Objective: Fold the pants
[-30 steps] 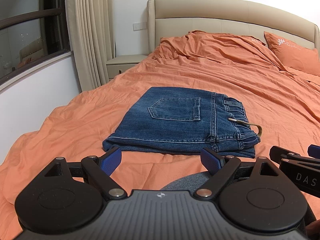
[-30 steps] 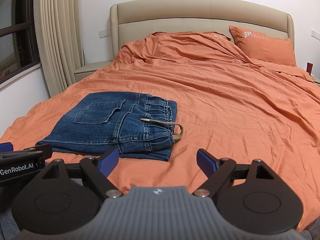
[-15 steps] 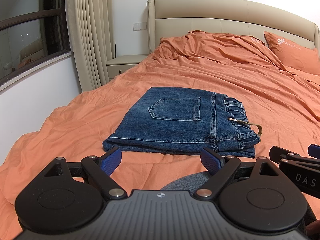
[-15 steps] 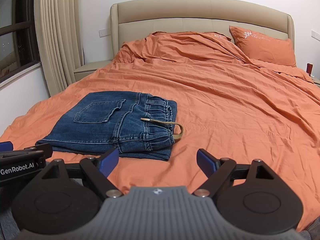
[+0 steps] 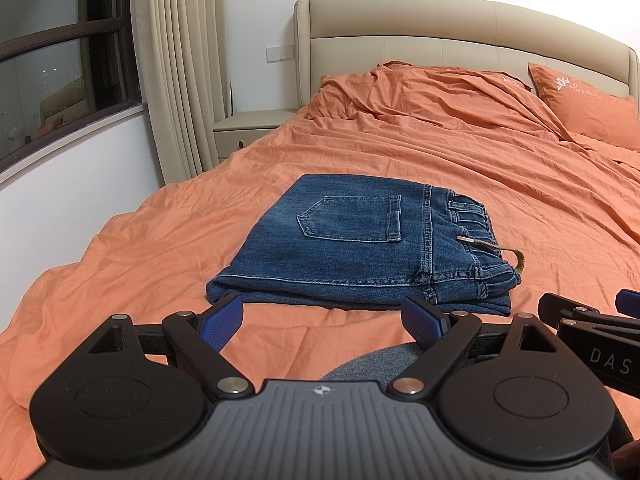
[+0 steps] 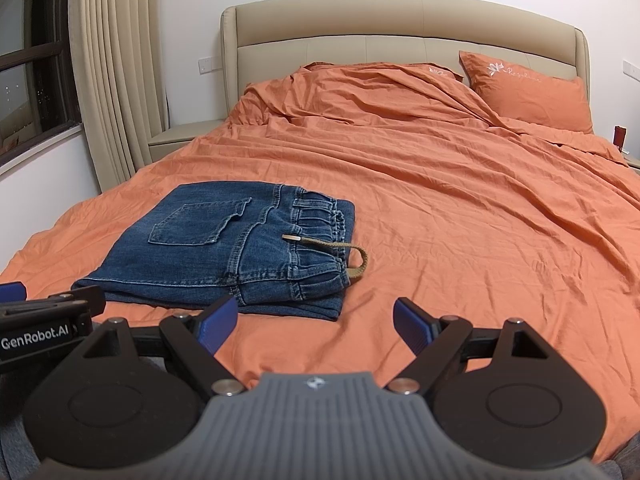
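Blue denim pants [image 5: 360,248] lie folded into a flat rectangle on the orange bed cover, back pocket up, waistband to the right, with a tan drawstring [image 5: 500,250] trailing off the waistband. They also show in the right wrist view [image 6: 232,252]. My left gripper [image 5: 323,318] is open and empty, held just short of the pants' near edge. My right gripper [image 6: 316,320] is open and empty, near the pants' right front corner. Each gripper shows at the edge of the other's view.
The bed [image 6: 460,208] has a rumpled orange cover, an orange pillow [image 6: 528,88] at the back right and a beige headboard [image 6: 400,32]. A beige nightstand [image 5: 252,128], curtains [image 5: 180,60] and a window [image 5: 60,80] stand to the left.
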Tool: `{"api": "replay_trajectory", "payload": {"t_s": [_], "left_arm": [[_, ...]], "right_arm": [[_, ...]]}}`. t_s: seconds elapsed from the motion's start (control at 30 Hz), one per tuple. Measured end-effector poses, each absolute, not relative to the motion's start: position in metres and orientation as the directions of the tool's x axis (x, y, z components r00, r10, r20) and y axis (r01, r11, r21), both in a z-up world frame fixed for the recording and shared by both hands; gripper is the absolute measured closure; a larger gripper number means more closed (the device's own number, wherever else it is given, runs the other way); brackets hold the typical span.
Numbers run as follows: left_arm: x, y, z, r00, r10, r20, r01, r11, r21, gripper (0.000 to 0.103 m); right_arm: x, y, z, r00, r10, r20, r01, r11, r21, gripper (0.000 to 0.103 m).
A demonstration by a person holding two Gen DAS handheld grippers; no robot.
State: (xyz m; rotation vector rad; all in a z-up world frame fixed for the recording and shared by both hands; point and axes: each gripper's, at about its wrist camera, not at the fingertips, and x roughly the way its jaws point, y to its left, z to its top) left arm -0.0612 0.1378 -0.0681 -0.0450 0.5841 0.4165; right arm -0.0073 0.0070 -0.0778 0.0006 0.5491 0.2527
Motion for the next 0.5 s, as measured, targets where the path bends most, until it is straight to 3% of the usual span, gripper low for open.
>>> {"api": "replay_trajectory", "payload": {"t_s": [0.5], "left_arm": [[-0.0611, 0.1384, -0.0676, 0.753, 0.369, -0.544, -0.393, 0.916, 0.077, 0.0]], "right_arm": [[-0.0078, 0.0061, -0.0778, 0.822, 0.24, -0.517, -0.24, 0.968, 0.067, 0.022]]}}
